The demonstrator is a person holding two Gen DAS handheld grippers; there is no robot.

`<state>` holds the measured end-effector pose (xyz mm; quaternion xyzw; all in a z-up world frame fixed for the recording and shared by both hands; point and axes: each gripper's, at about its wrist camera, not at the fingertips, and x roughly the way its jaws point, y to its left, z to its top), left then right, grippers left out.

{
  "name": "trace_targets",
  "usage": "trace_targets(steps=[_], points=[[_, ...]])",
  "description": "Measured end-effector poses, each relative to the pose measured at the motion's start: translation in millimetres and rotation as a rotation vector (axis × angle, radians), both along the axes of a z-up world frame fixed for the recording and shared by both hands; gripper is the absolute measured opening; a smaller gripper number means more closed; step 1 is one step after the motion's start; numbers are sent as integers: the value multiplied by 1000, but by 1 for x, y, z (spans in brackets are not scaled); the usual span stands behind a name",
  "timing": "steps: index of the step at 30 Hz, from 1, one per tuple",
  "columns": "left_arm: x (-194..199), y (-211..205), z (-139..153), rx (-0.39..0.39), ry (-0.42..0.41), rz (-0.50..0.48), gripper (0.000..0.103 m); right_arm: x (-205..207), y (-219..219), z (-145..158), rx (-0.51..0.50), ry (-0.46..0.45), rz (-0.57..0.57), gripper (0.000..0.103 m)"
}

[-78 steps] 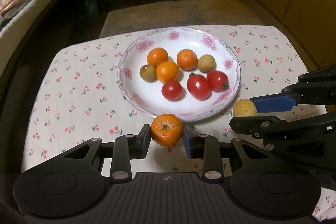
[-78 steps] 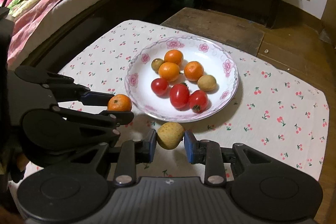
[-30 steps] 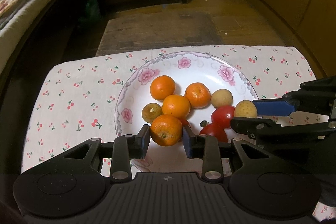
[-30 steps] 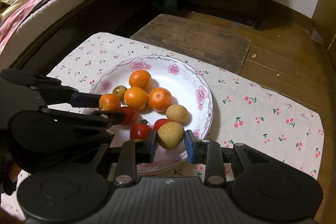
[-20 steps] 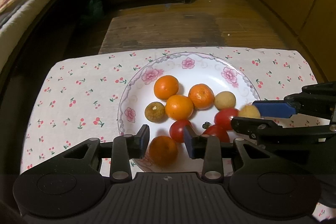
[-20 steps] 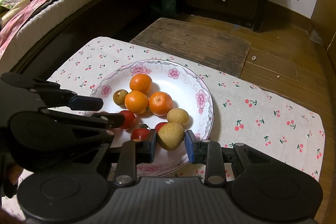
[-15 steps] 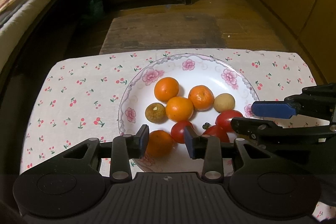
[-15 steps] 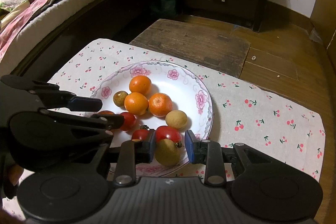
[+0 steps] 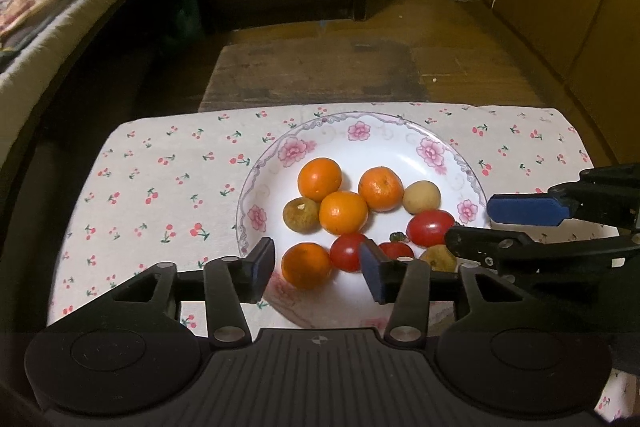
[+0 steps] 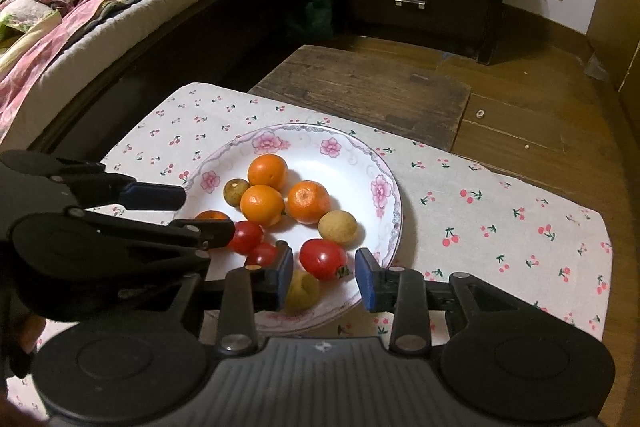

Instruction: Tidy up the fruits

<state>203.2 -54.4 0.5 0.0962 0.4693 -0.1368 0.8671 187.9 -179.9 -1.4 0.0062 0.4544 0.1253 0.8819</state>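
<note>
Both fruits dropped, tongs letting go over the plate

Left tongs (image 9: 316,269) and right tongs (image 10: 323,277) have just been opening and grip nothing; the mandarin (image 9: 307,265) and yellowish fruit (image 10: 303,289) lie on the flowered plate (image 9: 256,183). Next, probably lift clear. Beyond sit glossy tomatoes and more mandarins.

text: you have none readable | labels: none | brands: none | numbers: none | signs: none on any surface in either view
</note>
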Motion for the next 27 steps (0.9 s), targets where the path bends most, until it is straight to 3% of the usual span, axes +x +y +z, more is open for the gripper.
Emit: trace_targets(steps=[4, 27], points=[[-12, 3, 3, 15, -13, 6, 61, -11, 0, 4, -19, -5, -11, 40], [-86, 18, 1, 46, -24, 53, 79, -83, 7, -3, 5, 42, -58, 45]])
